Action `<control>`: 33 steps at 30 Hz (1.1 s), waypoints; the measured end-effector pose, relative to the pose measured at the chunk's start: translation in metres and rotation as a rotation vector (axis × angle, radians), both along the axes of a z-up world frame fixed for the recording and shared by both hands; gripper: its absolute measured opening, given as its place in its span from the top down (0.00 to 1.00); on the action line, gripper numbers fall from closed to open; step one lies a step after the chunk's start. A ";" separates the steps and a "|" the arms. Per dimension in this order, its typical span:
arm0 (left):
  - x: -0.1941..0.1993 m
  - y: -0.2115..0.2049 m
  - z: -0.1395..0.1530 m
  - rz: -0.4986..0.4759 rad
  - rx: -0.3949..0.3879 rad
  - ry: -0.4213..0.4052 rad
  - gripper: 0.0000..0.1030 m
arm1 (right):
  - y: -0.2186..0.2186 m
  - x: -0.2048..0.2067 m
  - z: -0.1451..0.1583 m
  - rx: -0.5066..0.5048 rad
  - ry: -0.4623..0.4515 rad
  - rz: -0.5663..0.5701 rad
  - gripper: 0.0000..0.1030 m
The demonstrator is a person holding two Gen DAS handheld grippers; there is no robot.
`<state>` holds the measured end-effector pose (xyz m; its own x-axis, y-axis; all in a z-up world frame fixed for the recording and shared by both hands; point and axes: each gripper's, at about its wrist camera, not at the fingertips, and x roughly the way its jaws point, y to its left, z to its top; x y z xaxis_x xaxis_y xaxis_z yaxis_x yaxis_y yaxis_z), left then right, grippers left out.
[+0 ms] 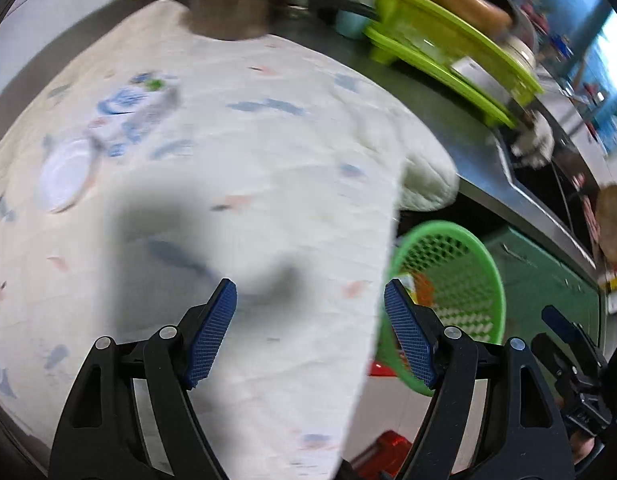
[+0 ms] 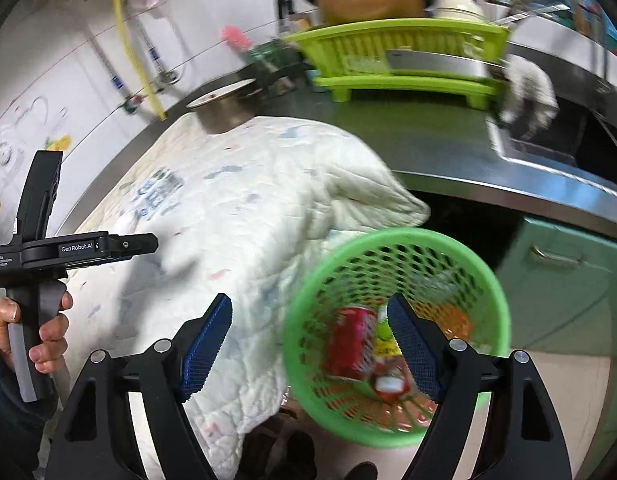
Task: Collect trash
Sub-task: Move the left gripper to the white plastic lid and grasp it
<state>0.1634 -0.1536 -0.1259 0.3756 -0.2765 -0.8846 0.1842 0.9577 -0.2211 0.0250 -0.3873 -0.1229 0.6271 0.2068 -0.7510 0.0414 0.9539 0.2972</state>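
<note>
A blue-and-white milk carton (image 1: 134, 114) lies on the white quilted cloth (image 1: 268, 152), with a white plastic lid (image 1: 66, 176) beside it. The carton also shows in the right wrist view (image 2: 158, 196). A green mesh basket (image 2: 488, 280) stands on the floor below the counter edge and holds a red can (image 2: 350, 342) and colourful wrappers (image 2: 386, 344). The basket also shows in the left wrist view (image 1: 460, 276). My left gripper (image 1: 310, 332) is open and empty above the cloth. My right gripper (image 2: 308, 346) is open and empty above the basket's rim.
A metal pot (image 1: 232, 12) stands at the cloth's far end. A lime-green dish rack (image 2: 400, 60) with bowls sits on the steel counter (image 2: 428, 128), next to a sink (image 2: 560, 140). Green cabinet doors (image 2: 568, 280) are below. The left device (image 2: 40, 256) shows at left.
</note>
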 end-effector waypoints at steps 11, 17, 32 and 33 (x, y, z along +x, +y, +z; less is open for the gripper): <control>0.027 0.130 0.002 0.251 0.059 -0.057 0.27 | 0.070 0.056 0.005 -0.009 -0.010 0.167 0.25; 0.056 0.205 -0.006 0.426 0.005 -0.034 0.37 | 0.099 0.081 0.006 -0.002 -0.012 0.232 0.25; 0.118 0.257 -0.046 0.478 -0.108 0.019 0.50 | 0.172 0.152 0.011 0.013 -0.005 0.361 0.25; 0.120 0.258 -0.049 0.477 -0.108 0.024 0.54 | 0.175 0.155 0.011 0.012 -0.006 0.369 0.25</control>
